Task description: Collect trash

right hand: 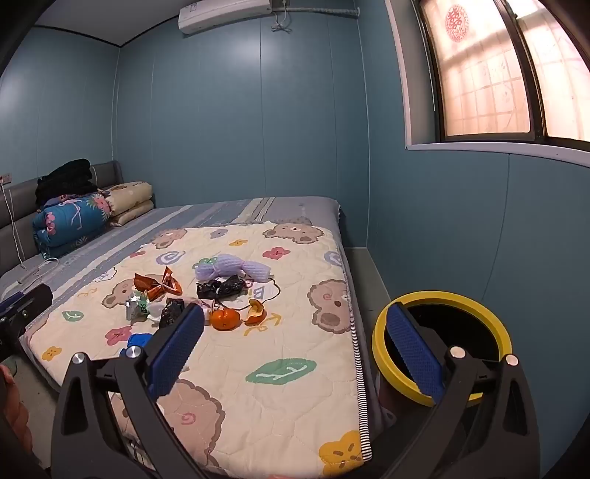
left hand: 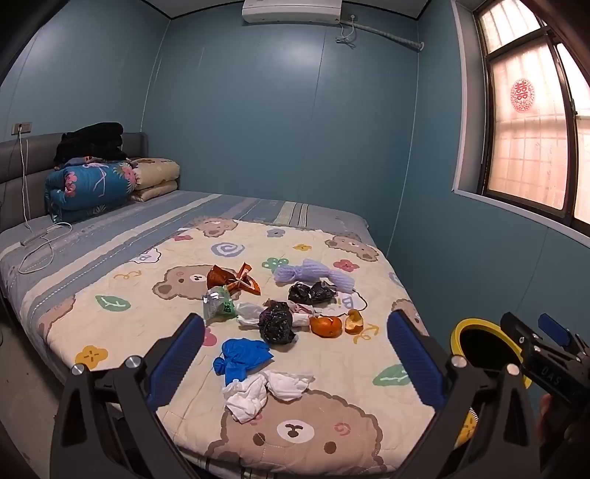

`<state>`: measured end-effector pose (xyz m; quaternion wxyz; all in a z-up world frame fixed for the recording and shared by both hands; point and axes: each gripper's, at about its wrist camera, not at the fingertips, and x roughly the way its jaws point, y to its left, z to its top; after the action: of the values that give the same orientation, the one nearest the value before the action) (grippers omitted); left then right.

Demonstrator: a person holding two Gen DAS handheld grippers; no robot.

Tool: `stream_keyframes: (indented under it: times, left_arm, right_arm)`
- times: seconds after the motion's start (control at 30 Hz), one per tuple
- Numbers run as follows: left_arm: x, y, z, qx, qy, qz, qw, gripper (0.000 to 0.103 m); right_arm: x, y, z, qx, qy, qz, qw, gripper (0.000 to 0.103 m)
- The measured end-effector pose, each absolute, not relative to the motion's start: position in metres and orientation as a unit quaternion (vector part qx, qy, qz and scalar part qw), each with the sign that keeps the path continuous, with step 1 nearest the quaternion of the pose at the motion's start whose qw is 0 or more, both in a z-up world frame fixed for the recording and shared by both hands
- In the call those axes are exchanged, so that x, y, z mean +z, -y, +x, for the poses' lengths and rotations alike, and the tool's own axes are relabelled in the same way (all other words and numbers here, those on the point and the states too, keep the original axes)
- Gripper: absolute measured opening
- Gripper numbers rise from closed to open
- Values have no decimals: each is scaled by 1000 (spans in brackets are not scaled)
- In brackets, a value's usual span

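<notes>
Trash lies scattered on a bear-print quilt (left hand: 121, 280) spread over a striped bed (left hand: 92, 235) in a blue-walled room. Nearest the left gripper (left hand: 295, 353), whose blue pads stand wide apart with nothing between them, are crumpled white tissues (left hand: 265, 390) and, just behind them, a blue glove (left hand: 241, 355). Further in sit a black bag (left hand: 276, 322), a clear wrapper with green print (left hand: 219, 304), an orange foil wrapper (left hand: 234, 282), a second black bag (left hand: 311, 293), a lilac foam net (left hand: 313, 274), an orange (left hand: 326, 326) and a piece of peel (left hand: 354, 321) just beside it. The right gripper (right hand: 295, 353) is also spread wide and empty, hovering over the quilt's near right part; its right finger stands in front of a yellow-rimmed bin (right hand: 442, 298) on the floor beside the bed. From the left wrist view the bin (left hand: 461, 328) shows at the right edge, partly behind the right gripper's body. At the head of the bed folded quilts (left hand: 92, 184) are stacked with dark clothing (left hand: 92, 142) on top. A window (right hand: 479, 70) glows pink on the right wall, an air conditioner (left hand: 291, 11) hangs near the ceiling
</notes>
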<state>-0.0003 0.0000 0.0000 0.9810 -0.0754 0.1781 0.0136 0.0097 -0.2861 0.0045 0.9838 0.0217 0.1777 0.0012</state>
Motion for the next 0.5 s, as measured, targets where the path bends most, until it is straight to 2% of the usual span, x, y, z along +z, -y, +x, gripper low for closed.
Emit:
stream_keyframes:
  times: [0.5]
  left_arm:
    - [-5, -6, 2, 15, -178, -76, 981, 96]
  right_arm:
    - [6, 288, 10, 0, -178, 24, 984, 95]
